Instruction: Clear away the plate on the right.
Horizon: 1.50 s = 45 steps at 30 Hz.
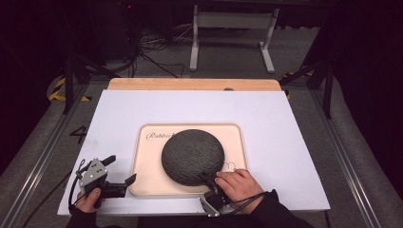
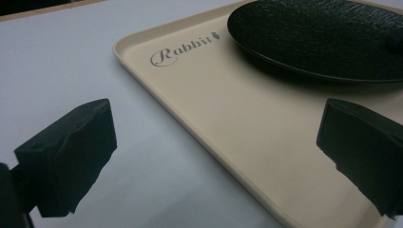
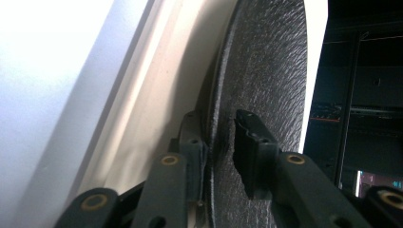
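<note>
A round black textured plate (image 1: 192, 154) lies on a cream tray (image 1: 147, 178) lettered "Rabbit". My right gripper (image 1: 209, 179) sits at the plate's near right rim. In the right gripper view the black plate (image 3: 266, 71) has its rim between the two jaws of my right gripper (image 3: 218, 137), one jaw under the rim and one on top, closed on it. My left gripper (image 1: 121, 169) stands open at the tray's near left corner, holding nothing. In the left gripper view its jaws (image 2: 214, 156) straddle the cream tray's (image 2: 199, 109) left edge, with the plate (image 2: 323, 33) farther off.
The tray rests on a white board (image 1: 266, 114) laid over a wooden tabletop (image 1: 190, 84). Beyond the table, cables and a white stand (image 1: 228, 28) sit on the grey floor. Metal rails run along both sides.
</note>
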### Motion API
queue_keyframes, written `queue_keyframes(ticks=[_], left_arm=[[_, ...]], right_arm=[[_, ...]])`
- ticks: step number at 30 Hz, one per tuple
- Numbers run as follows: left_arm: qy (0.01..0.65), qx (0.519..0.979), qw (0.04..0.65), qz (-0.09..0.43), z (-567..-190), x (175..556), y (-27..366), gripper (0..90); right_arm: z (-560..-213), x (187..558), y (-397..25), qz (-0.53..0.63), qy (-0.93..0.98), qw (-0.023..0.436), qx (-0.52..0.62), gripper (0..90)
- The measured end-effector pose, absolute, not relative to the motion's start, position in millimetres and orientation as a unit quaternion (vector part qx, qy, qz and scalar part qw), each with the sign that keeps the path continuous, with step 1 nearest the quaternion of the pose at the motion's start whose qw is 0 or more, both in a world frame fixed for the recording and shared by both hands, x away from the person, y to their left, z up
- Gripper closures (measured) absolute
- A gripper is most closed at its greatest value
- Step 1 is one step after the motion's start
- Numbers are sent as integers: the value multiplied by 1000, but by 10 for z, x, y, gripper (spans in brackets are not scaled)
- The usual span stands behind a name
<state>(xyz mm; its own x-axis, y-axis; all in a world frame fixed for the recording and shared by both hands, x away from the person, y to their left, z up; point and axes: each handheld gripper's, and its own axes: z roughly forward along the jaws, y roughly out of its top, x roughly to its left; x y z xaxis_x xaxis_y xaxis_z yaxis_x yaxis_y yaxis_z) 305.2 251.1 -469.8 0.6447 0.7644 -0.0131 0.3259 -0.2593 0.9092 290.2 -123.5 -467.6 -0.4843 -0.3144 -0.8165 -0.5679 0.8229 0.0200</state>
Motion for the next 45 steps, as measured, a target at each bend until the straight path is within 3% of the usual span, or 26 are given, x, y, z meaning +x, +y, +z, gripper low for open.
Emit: queue_keyframes(ticks=[12, 23, 28, 30, 32, 34, 45], left_arm=[[358, 760, 494, 224, -4699, 3048, 2513, 4], [357, 759, 495, 225, -4699, 3044, 2513, 4], [357, 760, 495, 225, -4699, 3044, 2512, 4], [357, 760, 495, 225, -4699, 3044, 2512, 4], [358, 760, 494, 225, -4698, 3044, 2513, 4], [357, 759, 495, 225, -4699, 3043, 2513, 4], [355, 760, 494, 227, -4699, 3043, 2513, 4]], right_arm=[[-4527, 2813, -1361, 184, 867, 404, -226, 663], [-4273, 2799, -1497, 284, 875, 360, -156, 505], [-4211, 2831, -1583, 343, 876, 328, -89, 451], [-4181, 2851, -1622, 372, 867, 320, -84, 373], [-4146, 2877, -1670, 397, 865, 301, -59, 370], [-4113, 2901, -1712, 429, 860, 273, -42, 302], [-4004, 3002, -1899, 512, 833, 188, 91, 123]])
